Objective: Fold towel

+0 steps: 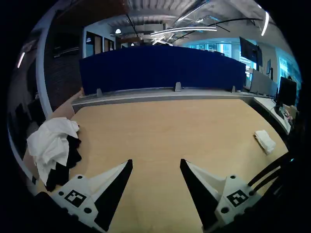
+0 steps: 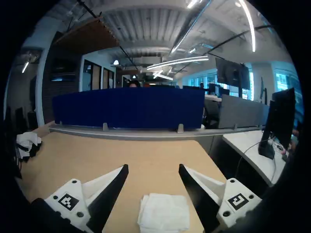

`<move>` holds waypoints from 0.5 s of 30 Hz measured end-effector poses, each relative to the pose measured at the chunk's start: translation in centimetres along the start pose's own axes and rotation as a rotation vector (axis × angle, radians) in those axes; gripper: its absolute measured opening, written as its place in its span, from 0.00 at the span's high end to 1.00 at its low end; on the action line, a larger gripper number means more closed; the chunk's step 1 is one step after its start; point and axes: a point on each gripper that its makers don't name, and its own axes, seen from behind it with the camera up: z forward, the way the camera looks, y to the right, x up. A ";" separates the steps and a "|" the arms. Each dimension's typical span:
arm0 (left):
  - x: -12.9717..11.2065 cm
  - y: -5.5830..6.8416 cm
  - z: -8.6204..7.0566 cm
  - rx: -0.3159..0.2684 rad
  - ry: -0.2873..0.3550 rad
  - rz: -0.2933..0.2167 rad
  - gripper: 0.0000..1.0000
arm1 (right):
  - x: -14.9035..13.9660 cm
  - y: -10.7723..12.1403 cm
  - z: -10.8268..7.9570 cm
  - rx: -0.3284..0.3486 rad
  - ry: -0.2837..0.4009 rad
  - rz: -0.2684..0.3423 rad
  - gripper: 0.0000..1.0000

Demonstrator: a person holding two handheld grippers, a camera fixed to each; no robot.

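A small white folded towel (image 2: 165, 212) lies flat on the wooden table (image 2: 128, 159), just below and between the fingers of my right gripper (image 2: 153, 167), which stands open above it without touching. The same towel (image 1: 265, 140) appears at the table's right edge in the left gripper view. My left gripper (image 1: 156, 163) hangs open over bare tabletop (image 1: 163, 128), holding nothing. A heap of white and black cloths (image 1: 54, 149) sits at the table's left side, also seen far left as the cloth heap (image 2: 27, 144) in the right gripper view.
A blue partition (image 1: 161, 68) runs along the table's far edge. A neighbouring desk with a monitor (image 2: 278, 120) and cables stands to the right. A chair's black frame (image 1: 272, 171) shows by the table's right front corner.
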 end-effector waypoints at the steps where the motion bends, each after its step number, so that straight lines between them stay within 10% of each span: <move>1: 0.4 -0.2 0.0 0.002 0.013 -0.007 0.10 | 0.4 -0.6 0.1 0.004 0.010 0.004 0.00; 15: 5.9 -3.6 0.1 0.013 0.182 -0.076 0.10 | 5.2 -8.2 1.3 0.025 0.141 0.042 0.00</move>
